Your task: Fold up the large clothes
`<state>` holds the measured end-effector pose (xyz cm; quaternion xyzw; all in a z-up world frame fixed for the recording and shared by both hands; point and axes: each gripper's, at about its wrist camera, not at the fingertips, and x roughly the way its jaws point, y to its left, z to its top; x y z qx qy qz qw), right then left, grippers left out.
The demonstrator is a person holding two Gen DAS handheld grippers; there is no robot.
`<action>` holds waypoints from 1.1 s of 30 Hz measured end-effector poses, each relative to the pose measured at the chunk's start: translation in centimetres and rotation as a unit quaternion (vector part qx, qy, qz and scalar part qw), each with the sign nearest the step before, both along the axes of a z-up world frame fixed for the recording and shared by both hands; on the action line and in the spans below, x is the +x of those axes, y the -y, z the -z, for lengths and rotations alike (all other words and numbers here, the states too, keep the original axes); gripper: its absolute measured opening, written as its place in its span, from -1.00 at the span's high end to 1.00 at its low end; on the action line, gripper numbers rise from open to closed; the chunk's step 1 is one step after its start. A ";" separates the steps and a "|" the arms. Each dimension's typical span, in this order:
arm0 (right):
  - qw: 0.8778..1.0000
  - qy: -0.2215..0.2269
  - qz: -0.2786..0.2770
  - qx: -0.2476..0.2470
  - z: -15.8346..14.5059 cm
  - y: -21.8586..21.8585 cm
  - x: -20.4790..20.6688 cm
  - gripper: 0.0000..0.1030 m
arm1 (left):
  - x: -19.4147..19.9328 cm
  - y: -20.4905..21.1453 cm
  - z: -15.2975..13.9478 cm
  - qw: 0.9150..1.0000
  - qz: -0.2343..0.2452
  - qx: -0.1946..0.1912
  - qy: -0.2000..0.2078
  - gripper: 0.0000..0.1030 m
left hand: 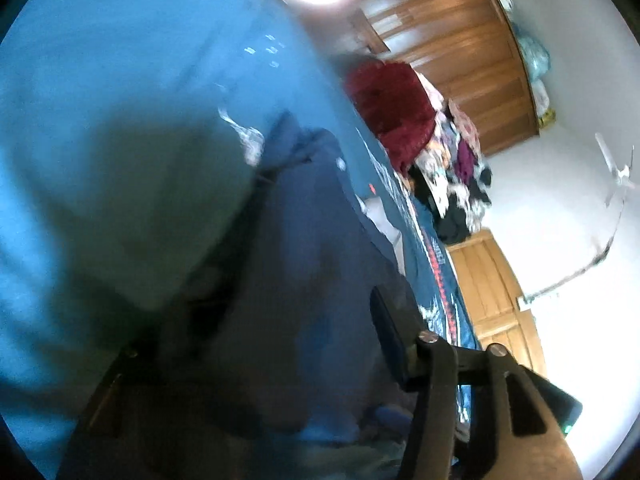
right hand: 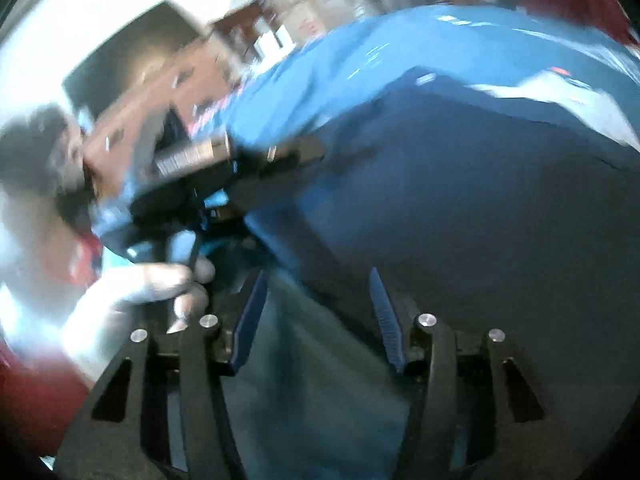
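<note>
Both views motion-blurred. One navy garment [right hand: 480,208] seen draped over blue bedsheet [left hand: 100,80], bunched close to both grippers, likely lifted for fold.

Right gripper [right hand: 316,316]: fingers spread wide, nothing pinched; cloth seen in gap, contact not confirmed.

Left gripper [left hand: 280,360]: one finger visible, other buried under cloth; spread or pinching cannot be told. Seen from right view, held by one hand [right hand: 160,284].

Background: one red blanket [left hand: 392,108], one mixed clothes pile [left hand: 460,176], kept aside, judged awaiting folding.
</note>
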<state>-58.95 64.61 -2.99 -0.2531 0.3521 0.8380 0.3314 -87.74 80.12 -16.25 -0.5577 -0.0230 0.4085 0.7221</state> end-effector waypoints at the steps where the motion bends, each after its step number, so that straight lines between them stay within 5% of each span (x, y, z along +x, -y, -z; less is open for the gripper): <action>1: 1.000 -0.021 0.019 -0.003 -0.7 0.1 2.2 -0.01 | 0.6 -0.2 -0.5 1.000 0.007 0.007 -0.002 0.64; 5: 0.990 -0.097 0.100 -0.006 -3.1 -0.2 13.0 -0.04 | 6.4 0.3 -6.1 0.991 0.057 0.091 -0.086 0.76; 7: 0.979 -0.155 0.129 -0.034 -3.2 -2.1 18.7 -0.17 | 11.7 0.7 -9.7 0.976 0.106 0.152 -0.114 0.76; 9: 0.963 -0.224 0.131 -0.071 -2.4 -4.8 22.9 -0.70 | 19.2 1.8 -13.0 0.953 0.182 0.211 -0.116 0.77; 12: 0.889 -0.409 0.105 -0.179 2.1 -10.0 27.9 -0.95 | 30.1 4.4 -15.0 0.911 0.284 0.270 -0.130 0.76; 13: 0.870 -0.436 0.115 -0.199 3.8 -11.4 29.3 -0.96 | 33.0 5.2 -14.7 0.899 0.312 0.276 -0.135 0.76; 14: 0.870 -0.424 0.137 -0.211 5.1 -12.3 30.3 -0.95 | 35.9 5.8 -13.9 0.888 0.344 0.273 -0.139 0.76; 16: 0.886 -0.351 0.179 -0.244 7.4 -12.9 31.6 -0.62 | 39.4 7.0 -11.2 0.875 0.384 0.248 -0.161 0.76; 17: 0.889 -0.349 0.170 -0.242 7.4 -12.5 31.8 -0.49 | 39.4 7.5 -10.2 0.881 0.387 0.227 -0.150 0.77; 19: 0.904 -0.339 0.140 -0.222 6.5 -11.0 31.7 -0.52 | 36.4 8.7 -9.0 0.902 0.365 0.196 -0.125 0.71; 21: 0.915 -0.318 0.136 -0.207 5.7 -9.7 31.5 -0.62 | 31.7 8.9 -8.3 0.928 0.321 0.160 -0.105 0.36; 23: 0.913 -0.321 0.142 -0.206 5.6 -8.4 31.3 -0.65 | 25.4 9.6 -7.6 0.955 0.250 0.123 -0.097 -0.17; 26: 0.911 -0.328 0.140 -0.205 5.9 -6.5 30.3 -0.67 | 15.4 11.3 -7.5 0.984 0.127 0.091 -0.082 -0.18; 29: 0.906 -0.337 0.142 -0.215 6.1 -5.5 29.9 -0.72 | 6.7 11.9 -7.3 0.995 0.002 0.086 -0.048 -0.47; 33: 0.904 -0.334 0.139 -0.227 6.1 -5.1 28.5 -0.75 | 0.2 10.9 -3.7 0.994 -0.102 0.026 0.016 -0.46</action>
